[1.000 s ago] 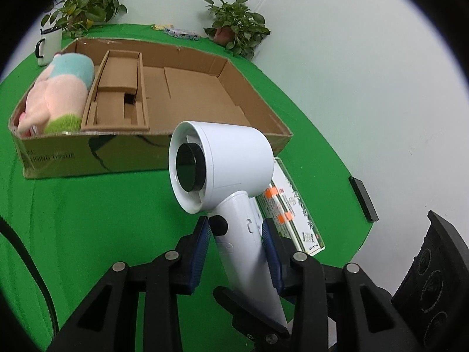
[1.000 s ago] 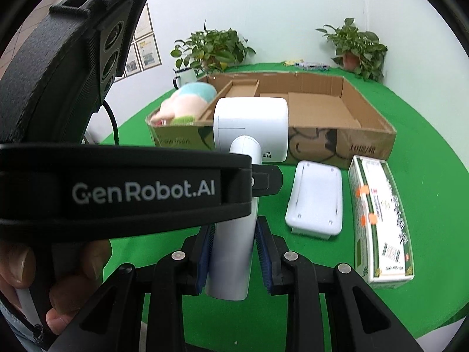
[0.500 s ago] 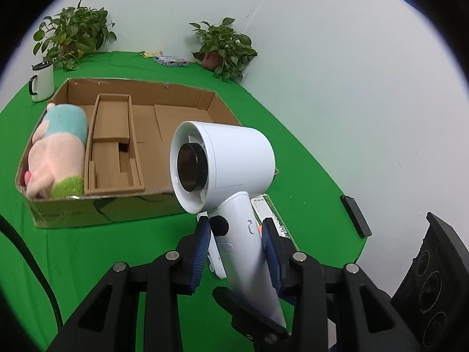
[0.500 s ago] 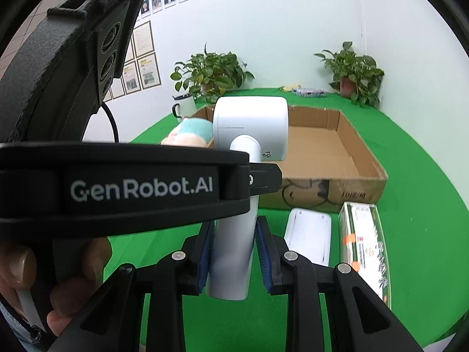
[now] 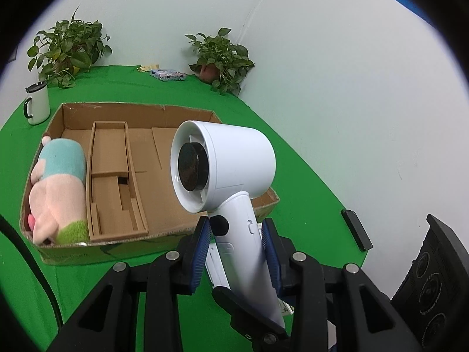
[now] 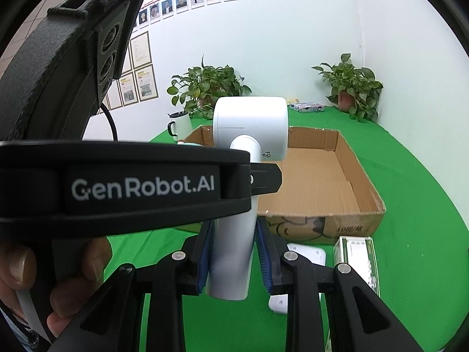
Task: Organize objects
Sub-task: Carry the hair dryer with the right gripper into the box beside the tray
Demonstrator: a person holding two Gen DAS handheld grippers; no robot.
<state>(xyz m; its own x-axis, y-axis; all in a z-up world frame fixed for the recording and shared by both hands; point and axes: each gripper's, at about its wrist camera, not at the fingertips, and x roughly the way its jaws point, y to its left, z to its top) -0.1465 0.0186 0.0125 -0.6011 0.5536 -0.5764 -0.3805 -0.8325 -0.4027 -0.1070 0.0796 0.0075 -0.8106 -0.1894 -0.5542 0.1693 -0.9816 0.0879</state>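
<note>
Left wrist view: the left gripper (image 5: pixel 236 252) has its blue pads closed on the handle of the white hair dryer (image 5: pixel 225 170), held upright with the cardboard box (image 5: pixel 132 108) just ahead and below. Hard, smooth plastic, top-heavy I'd guess, so gripping the handle makes sense.

Right wrist view: the right gripper (image 6: pixel 233 252) is clamped on the same handle lower down. The other gripper's body reads "GenRobot.AI"; the dryer has tiny lettering I can't make out.
</note>
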